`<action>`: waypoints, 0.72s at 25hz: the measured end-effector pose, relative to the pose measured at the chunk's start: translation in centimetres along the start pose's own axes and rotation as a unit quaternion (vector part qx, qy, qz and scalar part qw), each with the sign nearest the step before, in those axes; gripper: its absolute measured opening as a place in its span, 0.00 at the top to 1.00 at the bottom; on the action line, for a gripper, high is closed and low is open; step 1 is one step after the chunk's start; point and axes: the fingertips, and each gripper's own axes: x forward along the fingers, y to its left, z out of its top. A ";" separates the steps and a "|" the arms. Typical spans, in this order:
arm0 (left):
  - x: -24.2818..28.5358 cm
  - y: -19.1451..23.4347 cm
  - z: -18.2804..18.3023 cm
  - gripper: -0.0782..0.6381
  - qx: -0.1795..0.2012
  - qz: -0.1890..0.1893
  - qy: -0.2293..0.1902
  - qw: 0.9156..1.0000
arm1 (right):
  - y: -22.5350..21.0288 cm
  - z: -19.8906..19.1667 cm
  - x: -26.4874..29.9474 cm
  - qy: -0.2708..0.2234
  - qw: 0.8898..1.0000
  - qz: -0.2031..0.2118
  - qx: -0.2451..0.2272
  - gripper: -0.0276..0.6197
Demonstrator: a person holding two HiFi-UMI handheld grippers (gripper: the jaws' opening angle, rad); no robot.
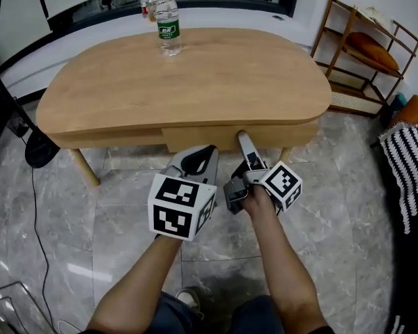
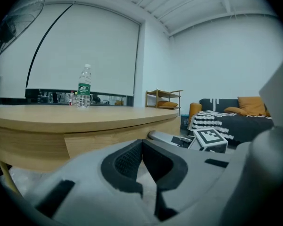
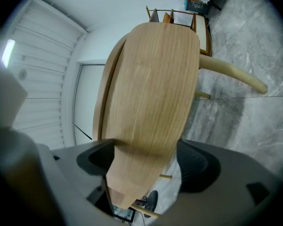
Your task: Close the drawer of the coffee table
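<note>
the drawer (image 1: 197, 138) sits straight ahead of the right gripper (image 1: 242, 139), under the front edge of the table (image 1: 195, 82); its long axis runs side to side, square across the gripper's line of reach; the coming push turns on that, so it should go straight in along the reach, not along the front; the right gripper is the nearer one, its tip at or just touching the wood near the drawer's right end; its jaws stand apart, clamped on nothing, and its own view shows the wooden front filling the gap between them; that view is rolled onto its side.

the left gripper (image 1: 204, 154) hangs a little back from the drawer and lower, just left of the right gripper; its jaws are together with nothing between them.

the drawer front is a plain panel in the same light wood as the table, with no handle visible; it stands slightly proud of the apron on each side, so by my reading it is nearly in but not yet flush; beyond both grippers, near the far edge of the table, a water bottle (image 1: 168, 23) stands upright, well apart from the work.
</note>
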 end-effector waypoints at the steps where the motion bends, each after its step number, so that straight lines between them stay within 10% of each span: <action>1: 0.1 0.0 0.0 0.89 0.002 -0.001 0.000 1.000 | -0.1 0.1 0.3 -0.001 1.000 0.000 0.001 0.32; 18: 0.3 0.3 0.4 0.89 -0.001 -0.012 -0.002 1.000 | -0.6 0.8 2.8 0.005 1.000 -0.004 -0.002 0.31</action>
